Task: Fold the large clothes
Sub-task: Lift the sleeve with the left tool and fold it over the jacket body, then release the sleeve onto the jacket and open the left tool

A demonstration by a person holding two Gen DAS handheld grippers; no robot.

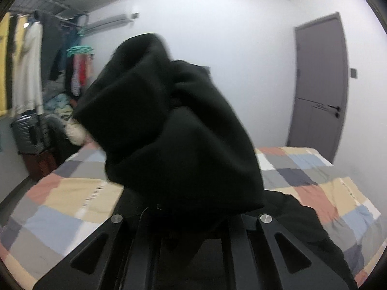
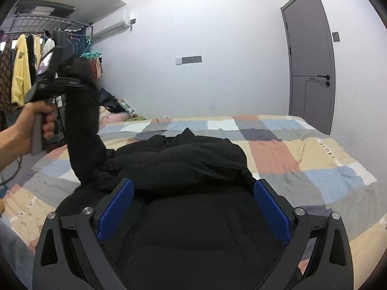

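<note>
Above the bed (image 2: 278,152), jacket sleeve (image 2: 82,120) in left gripper (image 2: 79,84).

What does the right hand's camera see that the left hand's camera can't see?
Only the right wrist view shows the person's hand holding the left gripper, which lifts a sleeve of the black jacket off the bed. It also shows the right gripper open above the jacket's body, with blue pads, and a grey wall panel.

Only the left wrist view shows the bunched sleeve up close, filling the middle, and a dark suitcase.

Both show the checked bedspread, the grey door, the air conditioner and the clothes rack.
</note>
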